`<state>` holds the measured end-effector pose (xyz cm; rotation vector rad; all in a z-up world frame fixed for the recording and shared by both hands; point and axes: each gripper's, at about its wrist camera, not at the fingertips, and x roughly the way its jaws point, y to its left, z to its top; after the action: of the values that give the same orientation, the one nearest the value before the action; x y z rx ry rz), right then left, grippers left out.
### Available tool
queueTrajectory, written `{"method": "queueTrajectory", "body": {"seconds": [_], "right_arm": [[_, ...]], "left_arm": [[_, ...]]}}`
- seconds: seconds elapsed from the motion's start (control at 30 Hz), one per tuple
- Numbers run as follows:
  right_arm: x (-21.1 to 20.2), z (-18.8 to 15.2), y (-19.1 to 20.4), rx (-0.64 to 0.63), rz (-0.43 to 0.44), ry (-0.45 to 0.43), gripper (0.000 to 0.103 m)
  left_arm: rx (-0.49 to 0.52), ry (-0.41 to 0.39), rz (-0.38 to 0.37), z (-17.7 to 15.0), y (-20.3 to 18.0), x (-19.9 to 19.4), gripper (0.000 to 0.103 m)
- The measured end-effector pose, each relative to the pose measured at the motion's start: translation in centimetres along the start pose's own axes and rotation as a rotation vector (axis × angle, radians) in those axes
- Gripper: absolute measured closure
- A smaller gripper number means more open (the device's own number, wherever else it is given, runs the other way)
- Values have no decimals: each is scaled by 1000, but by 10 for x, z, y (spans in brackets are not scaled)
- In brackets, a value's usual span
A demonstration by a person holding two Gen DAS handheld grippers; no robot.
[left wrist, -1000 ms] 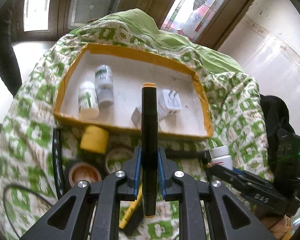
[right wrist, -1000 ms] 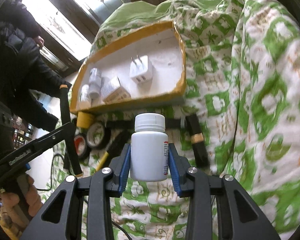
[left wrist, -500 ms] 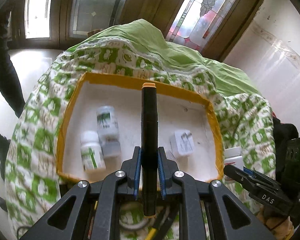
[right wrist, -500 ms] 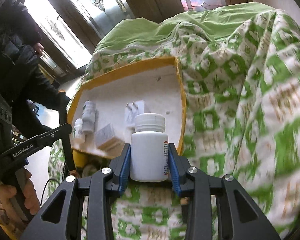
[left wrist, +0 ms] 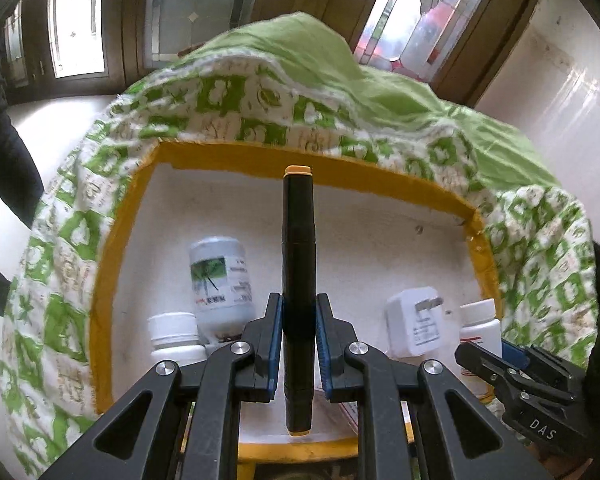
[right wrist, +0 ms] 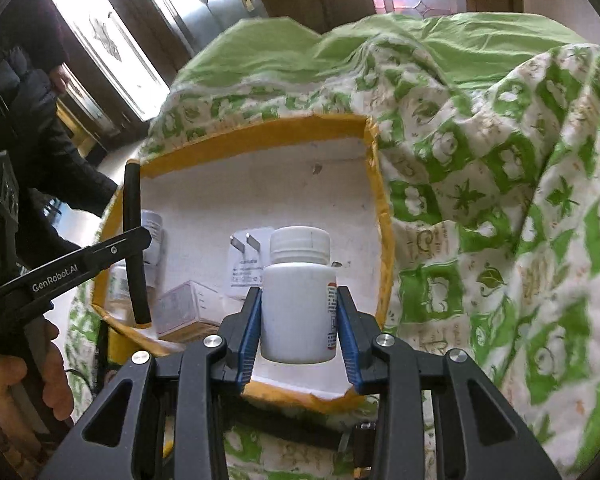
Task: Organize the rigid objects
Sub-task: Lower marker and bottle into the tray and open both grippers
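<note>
A: What does the left tool (left wrist: 299,342) hold?

B: It is clenched on a long black marker with orange end caps (left wrist: 297,264), held upright above the shallow white tray with a yellow taped rim (left wrist: 364,178).

A: And the right tool (right wrist: 299,322)?

B: It grips a plain white plastic pill bottle with a ribbed cap (right wrist: 298,292), upright over the tray's near right corner.

A: What lies inside?

B: A green-labelled bottle on its side (left wrist: 220,276), a white-capped bottle (left wrist: 175,338) just beside it, a white plug adapter (left wrist: 416,326) and a small cardboard box (right wrist: 190,310). The tray sits on a green-and-white patterned bedspread (right wrist: 500,184).
</note>
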<state>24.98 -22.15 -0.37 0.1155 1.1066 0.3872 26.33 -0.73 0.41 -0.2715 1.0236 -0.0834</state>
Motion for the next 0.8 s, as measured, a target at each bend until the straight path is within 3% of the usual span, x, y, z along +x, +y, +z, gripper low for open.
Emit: {"method": "queueTrajectory", "body": {"seconds": [0.17, 0.43, 0.53, 0.67, 0.8], "right_arm": [[16, -4, 7, -36, -40, 39, 68], [22, -7, 13, -101, -102, 7, 68], [19, -7, 12, -99, -104, -16, 66], [2, -11, 4, -47, -39, -57, 60], [-23, -17, -6, 13, -10, -117, 51]], "left_arm": [[21, 28, 5, -13, -4, 14, 89], [76, 17, 56, -24, -10, 12, 87], [113, 0, 73, -30, -13, -1, 76], [111, -62, 64, -46, -10, -33, 46], [61, -114, 18, -84, 1, -69, 35]]}}
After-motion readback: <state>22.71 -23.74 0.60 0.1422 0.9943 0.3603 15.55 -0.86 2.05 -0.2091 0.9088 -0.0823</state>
